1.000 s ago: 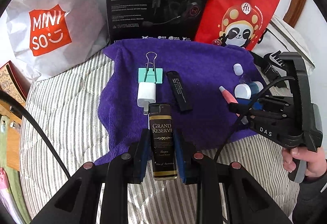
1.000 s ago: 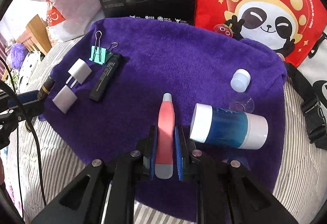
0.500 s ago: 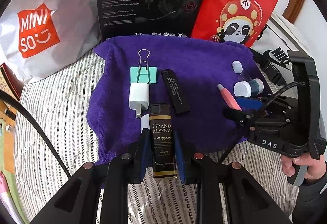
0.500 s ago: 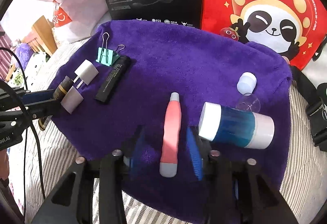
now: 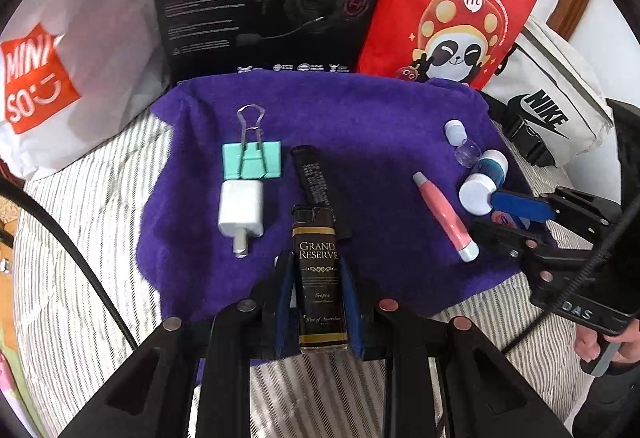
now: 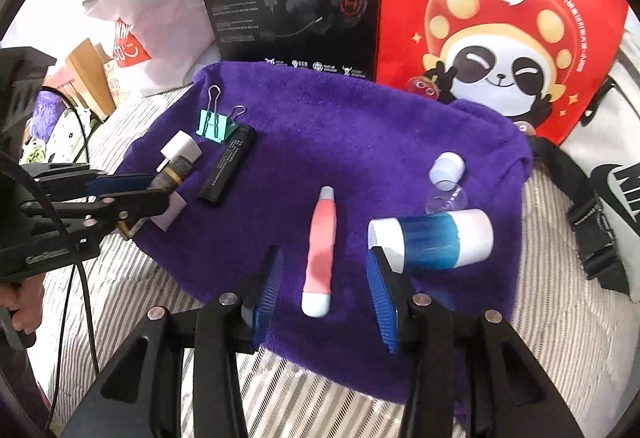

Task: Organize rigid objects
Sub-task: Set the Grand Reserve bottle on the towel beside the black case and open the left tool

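Left hand-held gripper (image 5: 318, 302) is clamped on the lighter (image 5: 320, 278): judged light, rigid, slick; flat sides suit. Right hand-held gripper (image 6: 326, 298) has just been opening, the pen (image 6: 320, 250) lying untouched between its jaws, tube (image 6: 430, 240) at 2 o'clock.

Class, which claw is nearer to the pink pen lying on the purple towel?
Right. The right claw is open, its fingers either side of the pink pen without touching it. The left claw, shut on a dark lighter, is further off at the towel's other end.
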`<control>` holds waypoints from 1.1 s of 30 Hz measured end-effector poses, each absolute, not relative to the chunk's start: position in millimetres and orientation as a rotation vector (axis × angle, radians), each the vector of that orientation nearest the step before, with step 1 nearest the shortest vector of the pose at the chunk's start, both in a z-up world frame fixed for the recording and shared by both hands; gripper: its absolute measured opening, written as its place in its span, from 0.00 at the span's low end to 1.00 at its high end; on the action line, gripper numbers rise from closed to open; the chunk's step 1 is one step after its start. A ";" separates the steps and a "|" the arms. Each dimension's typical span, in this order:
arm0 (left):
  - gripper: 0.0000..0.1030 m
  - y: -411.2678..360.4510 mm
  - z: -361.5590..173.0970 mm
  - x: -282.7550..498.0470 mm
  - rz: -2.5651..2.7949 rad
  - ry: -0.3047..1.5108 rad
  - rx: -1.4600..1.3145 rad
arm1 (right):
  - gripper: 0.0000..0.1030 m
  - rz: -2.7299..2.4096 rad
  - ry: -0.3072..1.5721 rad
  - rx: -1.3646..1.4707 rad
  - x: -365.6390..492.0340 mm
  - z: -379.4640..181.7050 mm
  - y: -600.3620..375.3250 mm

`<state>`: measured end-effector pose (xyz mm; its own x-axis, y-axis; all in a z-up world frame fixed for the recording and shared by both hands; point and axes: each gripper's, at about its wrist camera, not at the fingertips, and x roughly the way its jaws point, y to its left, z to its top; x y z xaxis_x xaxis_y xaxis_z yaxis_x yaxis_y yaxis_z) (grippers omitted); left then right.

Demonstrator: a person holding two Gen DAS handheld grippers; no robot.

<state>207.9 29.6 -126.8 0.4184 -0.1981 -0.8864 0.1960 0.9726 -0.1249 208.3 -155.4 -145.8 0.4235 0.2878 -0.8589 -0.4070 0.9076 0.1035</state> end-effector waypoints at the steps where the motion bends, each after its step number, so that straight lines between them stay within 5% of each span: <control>1: 0.22 27.4 -126.8 209.3 -0.260 1.114 -0.003 | 0.42 0.430 1.041 -0.130 206.1 -143.9 -158.1; 33: 0.22 -30.7 -146.6 237.3 -0.320 1.174 0.085 | 0.42 0.362 1.005 -0.088 178.8 -132.2 -212.9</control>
<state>237.3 -30.7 -146.6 0.3468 -0.2021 -0.9159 0.2906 0.9516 -0.1000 178.8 -212.9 -132.2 0.4823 0.2560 -0.8378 -0.3366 0.9371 0.0926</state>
